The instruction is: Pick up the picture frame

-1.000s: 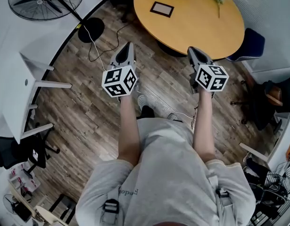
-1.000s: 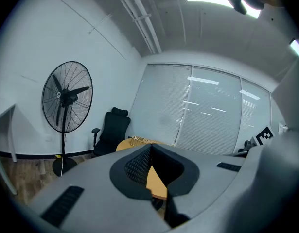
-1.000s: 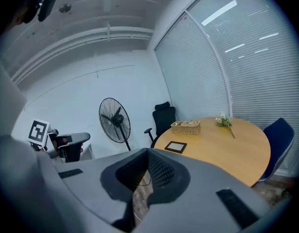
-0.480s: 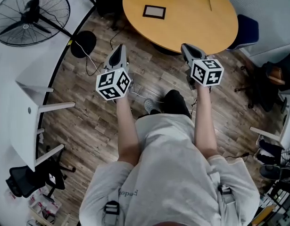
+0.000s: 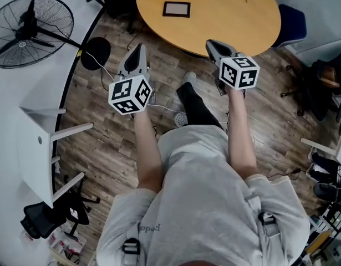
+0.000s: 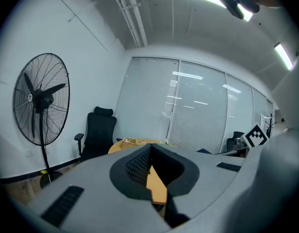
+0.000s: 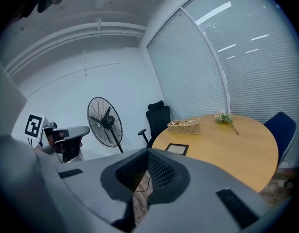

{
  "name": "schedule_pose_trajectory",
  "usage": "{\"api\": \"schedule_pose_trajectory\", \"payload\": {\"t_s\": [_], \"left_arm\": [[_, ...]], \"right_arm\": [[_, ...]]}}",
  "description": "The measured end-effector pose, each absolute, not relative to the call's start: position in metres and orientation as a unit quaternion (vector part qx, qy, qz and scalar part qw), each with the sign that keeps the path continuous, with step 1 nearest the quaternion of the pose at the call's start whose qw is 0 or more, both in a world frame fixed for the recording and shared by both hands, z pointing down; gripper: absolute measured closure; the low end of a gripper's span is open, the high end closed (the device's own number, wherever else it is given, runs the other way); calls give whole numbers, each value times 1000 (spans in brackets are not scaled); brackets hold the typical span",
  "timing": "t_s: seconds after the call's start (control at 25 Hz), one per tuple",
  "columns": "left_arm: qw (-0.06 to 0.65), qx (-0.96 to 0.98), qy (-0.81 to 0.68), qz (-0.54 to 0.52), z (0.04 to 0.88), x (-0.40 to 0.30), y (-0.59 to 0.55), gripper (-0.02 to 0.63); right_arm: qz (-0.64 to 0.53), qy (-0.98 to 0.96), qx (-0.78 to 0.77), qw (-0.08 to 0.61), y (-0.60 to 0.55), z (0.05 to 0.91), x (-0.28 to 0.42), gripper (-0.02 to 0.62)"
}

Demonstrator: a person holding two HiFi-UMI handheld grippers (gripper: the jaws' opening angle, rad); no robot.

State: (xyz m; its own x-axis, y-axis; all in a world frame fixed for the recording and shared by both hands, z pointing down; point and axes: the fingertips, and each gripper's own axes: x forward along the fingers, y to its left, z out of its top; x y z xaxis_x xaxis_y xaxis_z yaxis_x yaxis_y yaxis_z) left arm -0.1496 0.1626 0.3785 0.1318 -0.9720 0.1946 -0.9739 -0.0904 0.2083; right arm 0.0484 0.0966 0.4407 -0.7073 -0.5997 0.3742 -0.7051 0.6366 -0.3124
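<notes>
**Frame's lying flat and both sets of fingers are closed: what I'd worry about**

Left gripper (image 5: 139,50) and right gripper (image 5: 212,44) both have their fingers pressed together with nothing between them. Both hang over the floor on the near side of the round bench (image 5: 231,21).

The picture frame (image 5: 176,9) lies flat on the left part of the bench, well apart from either gripper.

Biggest risk, I'd say, is that a thin, flat frame gives closed fingers nothing to bite. If they don't open in time they'll just shove it along the top, maybe toward the far edge. Coming in too low could also clip the bench rim.

There's a loose cable (image 5: 163,109) on the floor by the person's feet, so tripping looks possible too.

Containers: just one wicker basket (image 7: 184,126) at the far side, beyond the frame — can't tell what's in it. A flower sprig (image 7: 226,119) lies loose on the bench to its right.
</notes>
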Motion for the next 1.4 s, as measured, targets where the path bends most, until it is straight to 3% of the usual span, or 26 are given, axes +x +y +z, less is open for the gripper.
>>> {"api": "schedule_pose_trajectory", "payload": {"t_s": [0.72,1.4], "left_arm": [[167,763,-622,60,399,-190,-32,581],[175,765,-617,61,409,-196,-161,580]], "right_arm": [[259,-877,392,99,-87,461,-7,572],[250,-867,420,99,-210,463,-7,572]]}}
